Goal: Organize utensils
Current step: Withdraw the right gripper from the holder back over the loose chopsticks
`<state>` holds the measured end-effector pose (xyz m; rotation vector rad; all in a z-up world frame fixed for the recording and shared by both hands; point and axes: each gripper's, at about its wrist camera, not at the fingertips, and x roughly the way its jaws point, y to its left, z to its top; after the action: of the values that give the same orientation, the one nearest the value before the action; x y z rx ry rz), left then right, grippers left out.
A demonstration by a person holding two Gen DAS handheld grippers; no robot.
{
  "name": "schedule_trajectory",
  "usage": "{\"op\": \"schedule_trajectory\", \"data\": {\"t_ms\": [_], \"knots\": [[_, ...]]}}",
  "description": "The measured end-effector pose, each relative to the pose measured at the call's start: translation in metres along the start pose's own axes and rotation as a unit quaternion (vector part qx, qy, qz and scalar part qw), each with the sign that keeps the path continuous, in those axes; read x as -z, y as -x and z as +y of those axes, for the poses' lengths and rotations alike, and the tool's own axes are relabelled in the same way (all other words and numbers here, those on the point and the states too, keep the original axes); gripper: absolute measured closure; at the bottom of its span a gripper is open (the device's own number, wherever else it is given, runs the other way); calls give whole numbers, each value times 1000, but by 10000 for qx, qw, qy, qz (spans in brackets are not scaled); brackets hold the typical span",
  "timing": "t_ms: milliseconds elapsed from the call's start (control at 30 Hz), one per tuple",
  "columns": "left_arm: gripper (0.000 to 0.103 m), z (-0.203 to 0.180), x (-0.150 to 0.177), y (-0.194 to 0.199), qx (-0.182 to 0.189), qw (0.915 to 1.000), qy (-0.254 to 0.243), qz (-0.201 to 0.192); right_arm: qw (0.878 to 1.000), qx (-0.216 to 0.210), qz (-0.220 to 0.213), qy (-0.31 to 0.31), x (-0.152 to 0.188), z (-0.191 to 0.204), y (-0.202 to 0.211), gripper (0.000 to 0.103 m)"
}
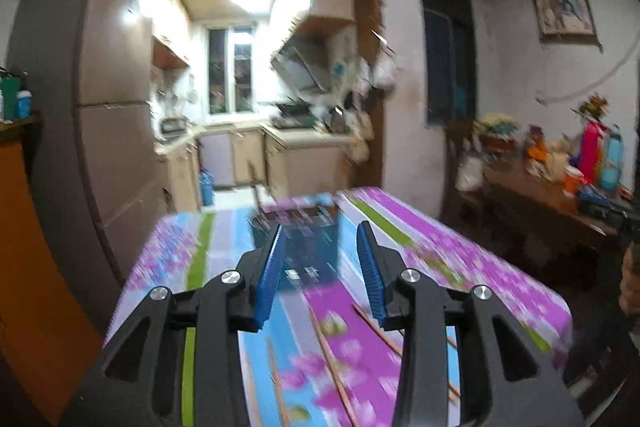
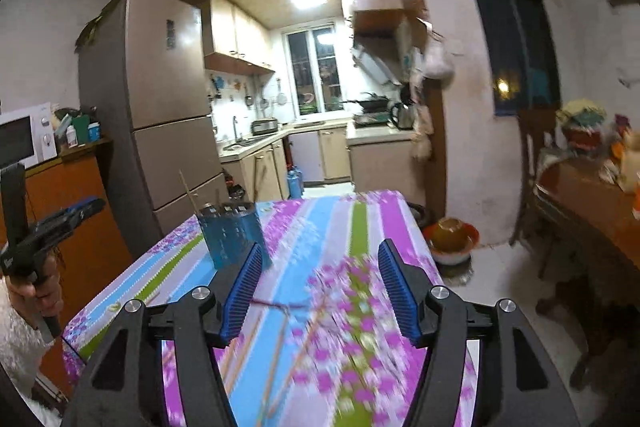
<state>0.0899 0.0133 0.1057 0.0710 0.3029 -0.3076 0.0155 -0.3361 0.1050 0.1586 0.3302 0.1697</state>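
Note:
A dark blue perforated utensil holder (image 1: 310, 241) stands on the floral tablecloth (image 1: 460, 259), straight ahead of my left gripper (image 1: 322, 255), which is open and empty above the table. In the right wrist view the holder (image 2: 232, 233) stands at the far left with a chopstick (image 2: 188, 197) sticking up from it. Several wooden chopsticks (image 1: 334, 359) lie loose on the cloth below the left gripper. My right gripper (image 2: 318, 277) is open and empty over the cloth, with blurred chopsticks (image 2: 276, 343) under it. The left gripper (image 2: 60, 219) shows at the left edge, held by a hand.
A fridge (image 2: 160, 107) and an orange cabinet (image 2: 80, 211) with a microwave (image 2: 24, 139) stand left of the table. A cluttered wooden side table (image 2: 592, 203) stands right. A bowl (image 2: 452, 237) sits on the floor past the table's far right corner.

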Motion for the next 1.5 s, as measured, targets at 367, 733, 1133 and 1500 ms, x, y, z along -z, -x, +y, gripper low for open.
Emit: {"op": "schedule_trajectory", "data": {"t_ms": [367, 733, 1133, 1500], "knots": [[67, -58, 116, -5, 604, 9904, -476, 1145, 9959, -454, 617, 471, 104, 45, 23, 50], [83, -49, 170, 12, 421, 9896, -121, 1368, 9793, -956, 1107, 1398, 161, 135, 1, 74], [89, -54, 179, 9, 500, 9891, -71, 1380, 9771, -506, 1223, 1665, 186, 143, -12, 74], [89, -75, 184, 0, 592, 9872, -317, 1447, 9834, 67, 1067, 1468, 186, 119, -18, 77]]}}
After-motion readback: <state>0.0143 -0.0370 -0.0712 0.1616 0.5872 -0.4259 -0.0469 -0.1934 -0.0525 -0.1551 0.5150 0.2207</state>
